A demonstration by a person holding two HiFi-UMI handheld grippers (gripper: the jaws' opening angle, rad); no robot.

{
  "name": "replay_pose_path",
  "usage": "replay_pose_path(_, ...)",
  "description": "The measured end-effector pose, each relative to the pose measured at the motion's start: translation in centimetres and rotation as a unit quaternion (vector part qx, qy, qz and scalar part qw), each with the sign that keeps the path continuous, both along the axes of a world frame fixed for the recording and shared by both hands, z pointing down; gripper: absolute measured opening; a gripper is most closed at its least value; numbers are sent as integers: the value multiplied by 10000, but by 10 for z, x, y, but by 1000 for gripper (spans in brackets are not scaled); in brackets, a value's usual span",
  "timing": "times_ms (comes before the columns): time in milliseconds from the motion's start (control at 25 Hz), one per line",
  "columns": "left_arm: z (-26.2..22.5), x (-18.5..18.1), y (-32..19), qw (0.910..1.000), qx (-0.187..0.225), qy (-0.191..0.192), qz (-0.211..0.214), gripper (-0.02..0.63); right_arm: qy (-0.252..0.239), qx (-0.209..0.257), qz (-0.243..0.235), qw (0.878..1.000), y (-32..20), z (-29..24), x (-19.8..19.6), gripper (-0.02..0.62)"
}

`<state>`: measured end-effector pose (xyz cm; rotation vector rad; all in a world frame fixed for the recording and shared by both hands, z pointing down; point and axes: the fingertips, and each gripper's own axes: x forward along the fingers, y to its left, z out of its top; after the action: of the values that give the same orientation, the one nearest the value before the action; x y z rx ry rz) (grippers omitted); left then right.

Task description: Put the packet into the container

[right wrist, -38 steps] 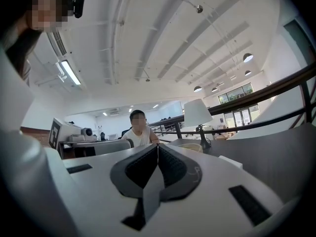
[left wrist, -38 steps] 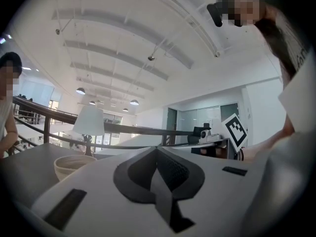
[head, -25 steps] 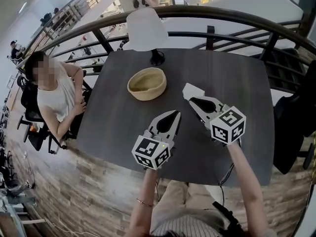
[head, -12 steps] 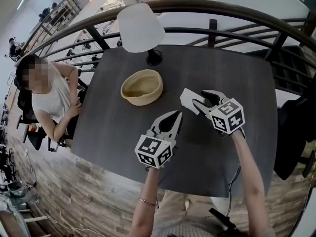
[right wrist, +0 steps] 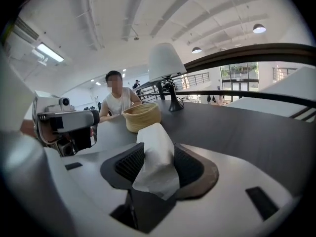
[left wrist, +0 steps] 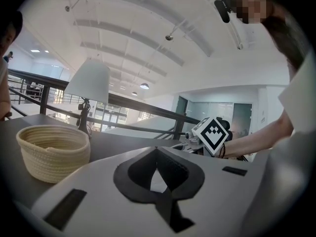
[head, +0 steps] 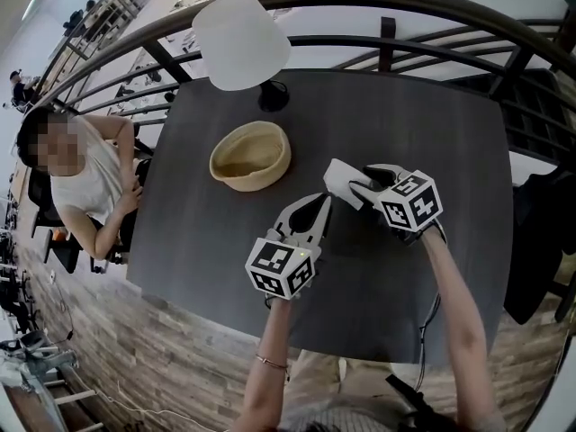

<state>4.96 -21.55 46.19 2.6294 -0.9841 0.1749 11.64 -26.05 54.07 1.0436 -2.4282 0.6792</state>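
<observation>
A white packet [head: 339, 176] lies on the dark table [head: 432, 124], to the right of a round woven basket [head: 249, 156]. My right gripper [head: 362, 179] reaches over it from the right. Its jaws are opening, and the packet [right wrist: 155, 149] stands between the ribbed pads without being squeezed. The basket [right wrist: 141, 116] shows beyond it in the right gripper view. My left gripper [head: 322, 202] hovers just left of the packet, its tips together and nothing in them. In the left gripper view the basket [left wrist: 52, 152] sits at the left.
A white-shaded lamp [head: 238, 39] stands at the table's far edge behind the basket. A person [head: 85, 187] sits at the left side of the table. A dark curved railing [head: 423, 12] runs behind the table.
The right gripper's jaws have gone from shut to wide apart, and the packet that lay at its tip now sits between them. The left gripper stays shut in much the same place.
</observation>
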Motion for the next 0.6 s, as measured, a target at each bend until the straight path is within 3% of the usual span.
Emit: replay_pose_path(600,-3,0,0,9999,33,11,-103,8,-148,-140,105,9997,-2,-5,4,123)
